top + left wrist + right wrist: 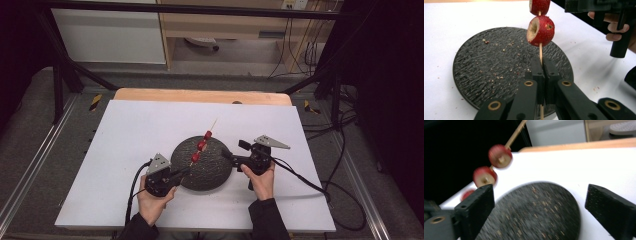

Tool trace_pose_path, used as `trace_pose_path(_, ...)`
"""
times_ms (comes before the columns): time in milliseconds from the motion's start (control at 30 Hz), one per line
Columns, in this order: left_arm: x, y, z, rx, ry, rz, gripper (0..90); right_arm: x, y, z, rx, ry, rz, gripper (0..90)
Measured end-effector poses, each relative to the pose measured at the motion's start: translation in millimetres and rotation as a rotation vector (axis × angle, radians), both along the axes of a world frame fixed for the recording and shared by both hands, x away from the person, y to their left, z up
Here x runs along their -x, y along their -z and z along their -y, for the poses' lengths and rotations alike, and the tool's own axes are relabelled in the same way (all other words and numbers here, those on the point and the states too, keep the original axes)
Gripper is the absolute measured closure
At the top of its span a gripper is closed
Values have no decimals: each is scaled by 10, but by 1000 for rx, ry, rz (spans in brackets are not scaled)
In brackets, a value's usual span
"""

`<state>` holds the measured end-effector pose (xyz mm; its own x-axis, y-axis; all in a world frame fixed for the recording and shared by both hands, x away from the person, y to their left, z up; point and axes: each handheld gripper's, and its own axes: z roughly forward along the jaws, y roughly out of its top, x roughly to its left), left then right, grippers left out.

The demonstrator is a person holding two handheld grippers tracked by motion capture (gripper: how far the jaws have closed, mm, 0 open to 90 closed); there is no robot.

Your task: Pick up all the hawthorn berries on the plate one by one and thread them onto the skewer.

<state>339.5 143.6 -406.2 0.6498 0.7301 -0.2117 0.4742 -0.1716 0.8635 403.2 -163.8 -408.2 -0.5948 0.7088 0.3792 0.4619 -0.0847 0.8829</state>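
Bamboo skewer (540, 51) with three red fruits (201, 145) pinched in left gripper (543, 65) over black plate (474, 75). Right gripper (539, 207) spread wide, empty. Risk: thin stick pivots between jaws, fruits slide off.

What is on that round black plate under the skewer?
Only small crumbs lie scattered on the plate. The skewer with its red fruits hangs above it, clamped in the left gripper. The near edge of the plate is hidden behind the jaws.
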Motion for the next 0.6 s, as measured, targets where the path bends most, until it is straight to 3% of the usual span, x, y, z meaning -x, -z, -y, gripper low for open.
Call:
trace_pose_path(300,-70,-55,-43,-47,52,-24,884,63,154,162,184,-67,-72,5)
trace_pose_path(600,-151,-99,-103,-105,84,-55,884,162,261,340,283,-107,-84,4)
